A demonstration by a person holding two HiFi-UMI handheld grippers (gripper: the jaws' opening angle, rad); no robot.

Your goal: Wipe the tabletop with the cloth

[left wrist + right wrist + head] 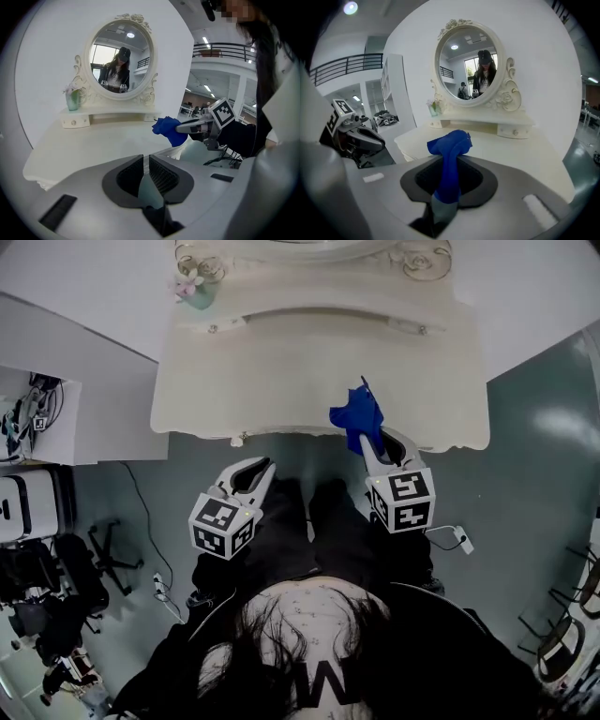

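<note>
My right gripper [373, 448] pinches the bunched blue cloth [357, 414] over the front edge of the cream tabletop [281, 381], before the oval mirror [469, 65], while my left gripper [253, 474], jaws pressed together on nothing, hangs just clear of that edge.

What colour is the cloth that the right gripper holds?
The cloth is plain bright blue, clearest in the right gripper view.
</note>
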